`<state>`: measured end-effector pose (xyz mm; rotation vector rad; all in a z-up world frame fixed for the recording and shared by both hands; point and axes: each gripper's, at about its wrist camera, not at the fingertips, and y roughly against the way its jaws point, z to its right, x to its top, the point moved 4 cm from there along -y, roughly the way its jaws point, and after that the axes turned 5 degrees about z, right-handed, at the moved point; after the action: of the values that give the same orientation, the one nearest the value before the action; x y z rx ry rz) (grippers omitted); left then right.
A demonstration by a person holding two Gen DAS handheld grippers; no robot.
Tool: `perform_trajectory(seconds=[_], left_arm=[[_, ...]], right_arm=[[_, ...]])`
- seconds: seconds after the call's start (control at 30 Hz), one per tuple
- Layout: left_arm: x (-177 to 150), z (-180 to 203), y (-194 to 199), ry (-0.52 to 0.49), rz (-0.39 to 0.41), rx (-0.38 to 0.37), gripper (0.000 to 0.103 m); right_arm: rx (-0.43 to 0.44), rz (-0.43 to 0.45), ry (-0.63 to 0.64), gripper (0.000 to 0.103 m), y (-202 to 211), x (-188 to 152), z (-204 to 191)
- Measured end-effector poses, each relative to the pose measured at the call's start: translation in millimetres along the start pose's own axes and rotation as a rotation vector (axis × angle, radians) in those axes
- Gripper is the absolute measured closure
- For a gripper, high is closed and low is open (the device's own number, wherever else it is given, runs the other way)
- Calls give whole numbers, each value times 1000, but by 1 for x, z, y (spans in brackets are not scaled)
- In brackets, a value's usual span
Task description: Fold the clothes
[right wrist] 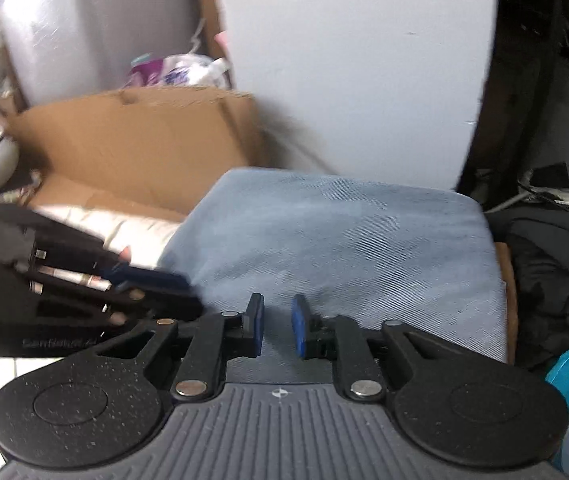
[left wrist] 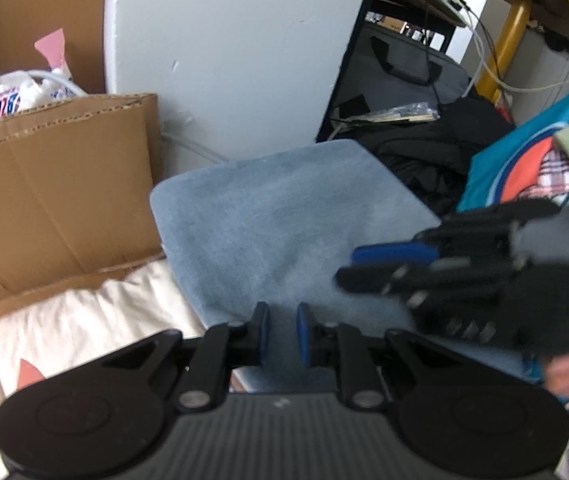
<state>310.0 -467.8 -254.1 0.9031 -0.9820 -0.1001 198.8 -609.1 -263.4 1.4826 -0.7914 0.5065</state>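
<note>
Both the left gripper (left wrist: 282, 332) and the right gripper (right wrist: 277, 330) stand slightly apart, empty, over the blue folded cloth (left wrist: 284, 224) just ahead. Pressing its top flat should keep the fold square, judging cautiously.

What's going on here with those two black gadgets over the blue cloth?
A person holds a pair of tongs in each hand to fold clothes. Both the left tongs and the right tongs hang over a light blue folded garment, jaws slightly apart and holding nothing. The garment looks like a neat rectangle. A cardboard box sits to its left, and dark clothes and a teal printed garment lie to its right.
</note>
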Motion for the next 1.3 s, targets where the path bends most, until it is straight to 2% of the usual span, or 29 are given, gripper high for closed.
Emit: perform_trajectory(seconds=[0.2,0.4,0.53,0.63,0.8,0.83,0.9,0.93,0.97,1.07,1.2,1.27,1.3], left_arm=[[-2,11,8,2,16,-26,92],[-21,-1,-1,-4,4,-25,92],[-24,0,9,-9,-4,-11,98],[-26,0,17,-13,-9,0,99],[-29,0,39,-25,12,13,97],[-30,1,42,-20,19,14,92],[-32,2,46,-8,33,17,75],[-33,2,47,0,42,24,59],[-34,2,48,5,52,28,53],[-38,0,45,34,59,33,54],[-49,-6,36,115,35,-6,56],[-52,-9,35,151,34,-33,68],[-54,-9,35,158,31,-34,71]], right_arm=[[15,-3,-42,85,8,-11,-8],[29,-10,-25,84,18,-34,-14],[24,1,-35,83,31,-46,-12],[18,16,-92,82,40,-52,-7],[-15,42,-106,82,57,-68,-10],[-21,45,-113,82,60,-71,-10],[-39,55,-133,82,68,-77,-9],[-56,66,-141,82,72,-79,-8],[-81,82,-146,82,77,-81,-6],[-151,122,-161,82,89,-86,1],[-183,150,-200,82,92,-94,13],[-184,133,-213,82,88,-100,17],[-182,127,-215,82,87,-103,17]])
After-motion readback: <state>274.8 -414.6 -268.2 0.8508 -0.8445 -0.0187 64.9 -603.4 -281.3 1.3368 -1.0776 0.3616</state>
